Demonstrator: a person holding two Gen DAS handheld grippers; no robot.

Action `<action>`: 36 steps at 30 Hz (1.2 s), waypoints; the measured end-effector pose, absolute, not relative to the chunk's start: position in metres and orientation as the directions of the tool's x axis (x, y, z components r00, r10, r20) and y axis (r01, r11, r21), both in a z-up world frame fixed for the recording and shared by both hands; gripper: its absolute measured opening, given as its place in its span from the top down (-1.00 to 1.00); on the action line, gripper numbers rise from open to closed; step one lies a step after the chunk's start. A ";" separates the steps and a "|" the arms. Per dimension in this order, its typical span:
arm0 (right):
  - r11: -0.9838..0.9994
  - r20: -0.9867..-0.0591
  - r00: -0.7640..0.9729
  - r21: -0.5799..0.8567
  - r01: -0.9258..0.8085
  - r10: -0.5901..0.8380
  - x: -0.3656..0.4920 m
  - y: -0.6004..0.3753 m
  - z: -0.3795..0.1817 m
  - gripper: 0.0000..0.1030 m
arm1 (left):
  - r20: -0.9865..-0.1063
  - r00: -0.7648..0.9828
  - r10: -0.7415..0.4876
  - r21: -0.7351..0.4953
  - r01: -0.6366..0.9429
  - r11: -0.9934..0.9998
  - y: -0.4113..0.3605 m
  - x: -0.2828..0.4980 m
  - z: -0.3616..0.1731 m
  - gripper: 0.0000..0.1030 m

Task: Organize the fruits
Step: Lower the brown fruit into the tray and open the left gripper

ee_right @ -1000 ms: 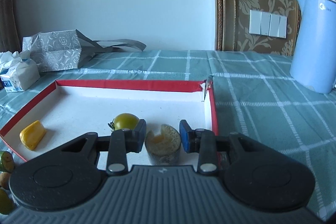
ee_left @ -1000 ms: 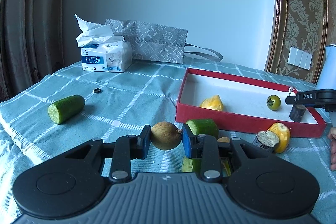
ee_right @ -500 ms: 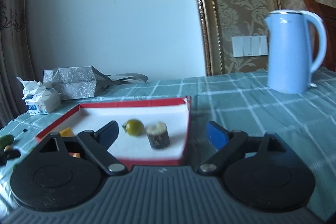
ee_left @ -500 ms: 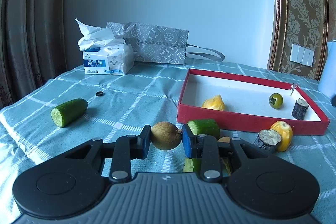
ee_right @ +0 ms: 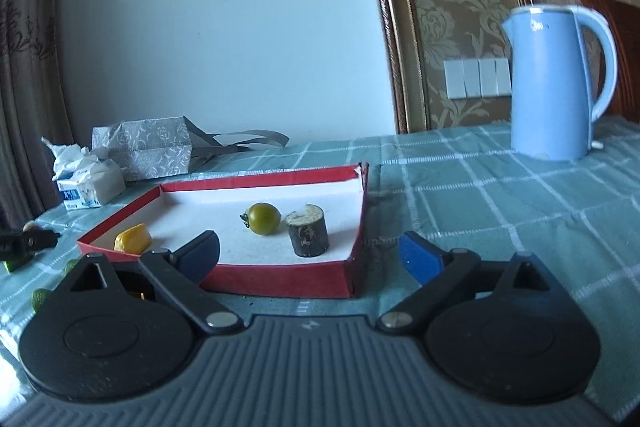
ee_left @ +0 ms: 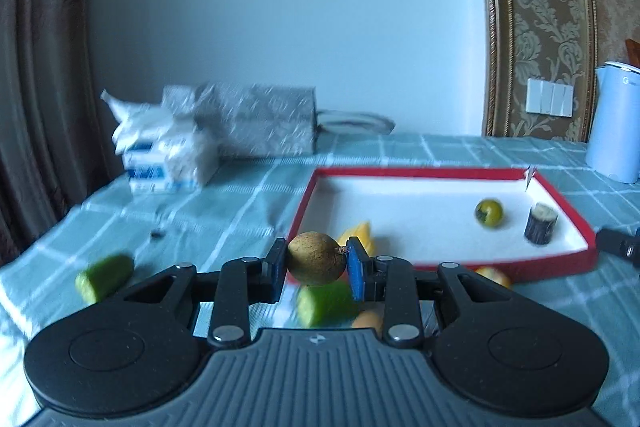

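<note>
blur smears the cucumber pieces (ee_left: 326, 303) partly hidden beneath the left gripper (ee_left: 316, 259), clamped on a brown fruit (ee_left: 317, 258) near the red tray (ee_right: 280, 281); right gripper (ee_right: 310, 255), just opened wide, is held empty.

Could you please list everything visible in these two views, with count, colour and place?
tray: 1, red outside, white inside, on the cloth
tomato: 1, green, in the tray
dark stub: 1, dark skin, pale top, in the tray beside the tomato
yellow piece: 1, in the tray, near corner
brown fruit: 1, held in the left tongs
cucumber pieces: 2, green, on the cloth outside the tray
kettle: 1, light blue, far right on the cloth
tissue pack: 1, white and blue, far left
bag: 1, grey patterned, behind the tissue pack
tablecloth: 1, green check
left tongs: shut on the brown fruit
right tongs: open, empty, jaws just opened, in front of the tray
</note>
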State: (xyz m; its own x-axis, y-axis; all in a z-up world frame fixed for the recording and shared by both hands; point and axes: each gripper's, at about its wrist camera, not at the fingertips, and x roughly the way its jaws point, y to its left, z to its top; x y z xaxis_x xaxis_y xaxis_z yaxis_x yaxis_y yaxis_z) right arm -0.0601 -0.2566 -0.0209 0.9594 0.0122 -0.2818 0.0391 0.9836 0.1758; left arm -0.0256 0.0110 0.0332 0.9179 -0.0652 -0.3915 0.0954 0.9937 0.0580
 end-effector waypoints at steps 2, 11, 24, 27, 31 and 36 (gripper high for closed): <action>0.977 -0.291 0.956 0.206 0.046 0.017 -0.058 -0.262 -0.022 -0.87 | -0.389 0.918 -0.082 0.058 0.113 0.992 0.001 -0.019 0.040 0.41; 0.970 -0.304 0.952 0.239 0.048 0.028 -0.056 -0.267 -0.025 -0.87 | -0.417 0.905 -0.089 0.096 0.142 0.985 -0.043 0.031 0.043 0.42; 0.961 -0.338 0.940 0.272 0.047 0.050 -0.050 -0.272 -0.027 -0.87 | -0.512 0.854 -0.095 0.103 0.171 0.980 -0.069 0.090 0.019 0.40; 0.961 -0.342 0.938 0.272 0.043 0.055 -0.048 -0.272 -0.027 -0.87 | -0.528 0.845 -0.089 0.092 0.161 0.983 -0.069 0.095 0.013 0.39; 0.962 -0.345 0.937 0.269 0.042 0.056 -0.047 -0.271 -0.027 -0.88 | -0.525 0.847 -0.081 0.073 0.140 0.987 -0.065 0.095 0.014 -0.17; 0.962 -0.346 0.936 0.272 0.042 0.057 -0.048 -0.272 -0.027 -0.89 | -0.452 0.889 -0.073 0.075 0.120 0.990 -0.056 0.079 0.031 -0.67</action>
